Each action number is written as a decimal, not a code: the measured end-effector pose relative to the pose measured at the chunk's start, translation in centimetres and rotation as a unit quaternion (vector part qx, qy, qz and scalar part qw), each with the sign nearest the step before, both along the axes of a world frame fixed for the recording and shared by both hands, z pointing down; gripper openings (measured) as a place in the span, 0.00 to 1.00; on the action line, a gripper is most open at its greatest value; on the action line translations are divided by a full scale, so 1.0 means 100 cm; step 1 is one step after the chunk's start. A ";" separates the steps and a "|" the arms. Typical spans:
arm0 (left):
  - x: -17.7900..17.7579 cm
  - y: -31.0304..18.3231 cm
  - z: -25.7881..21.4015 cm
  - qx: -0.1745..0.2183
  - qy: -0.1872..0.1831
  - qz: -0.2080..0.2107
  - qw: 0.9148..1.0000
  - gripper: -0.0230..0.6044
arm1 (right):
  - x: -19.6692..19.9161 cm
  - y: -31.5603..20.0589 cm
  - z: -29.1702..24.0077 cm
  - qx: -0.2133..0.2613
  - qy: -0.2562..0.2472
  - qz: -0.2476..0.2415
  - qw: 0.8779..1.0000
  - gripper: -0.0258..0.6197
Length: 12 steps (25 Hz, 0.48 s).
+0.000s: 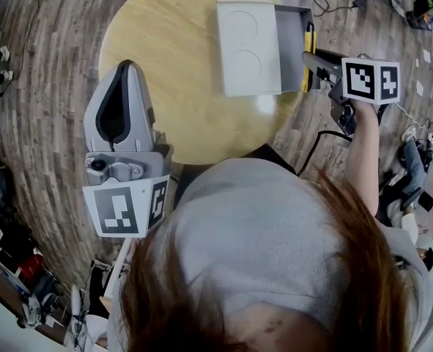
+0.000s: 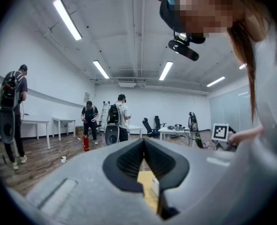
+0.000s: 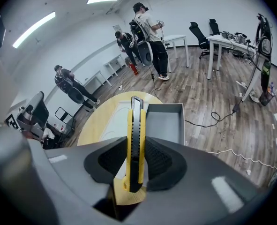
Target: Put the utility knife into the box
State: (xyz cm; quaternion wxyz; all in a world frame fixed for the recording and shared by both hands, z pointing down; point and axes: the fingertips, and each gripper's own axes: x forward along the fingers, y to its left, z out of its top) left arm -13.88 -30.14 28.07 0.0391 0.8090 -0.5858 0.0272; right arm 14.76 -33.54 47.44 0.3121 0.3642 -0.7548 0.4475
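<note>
A yellow and black utility knife stands upright between the pads of my right gripper, which is shut on it. In the head view this gripper holds the knife over the right side of the open grey box. The box lies on a round wooden table. Its grey lid with two round dimples covers the box's left part. My left gripper hovers at the table's near left edge, fingertips together, holding nothing. It points level into the room.
Cables trail on the wood floor right of the table. Several people with backpacks stand among white desks and office chairs farther off. A red fire extinguisher stands on the floor.
</note>
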 end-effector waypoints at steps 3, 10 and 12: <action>-0.001 0.000 0.000 0.000 -0.001 -0.002 1.000 0.03 | 0.000 -0.002 0.005 -0.007 0.005 0.004 1.000 0.23; 0.000 0.002 0.001 -0.004 0.012 -0.003 1.000 0.03 | -0.001 0.000 0.020 -0.021 0.006 0.003 1.000 0.23; -0.002 0.001 0.001 -0.004 0.011 -0.005 1.000 0.03 | -0.001 -0.001 0.024 -0.023 0.009 0.004 1.000 0.23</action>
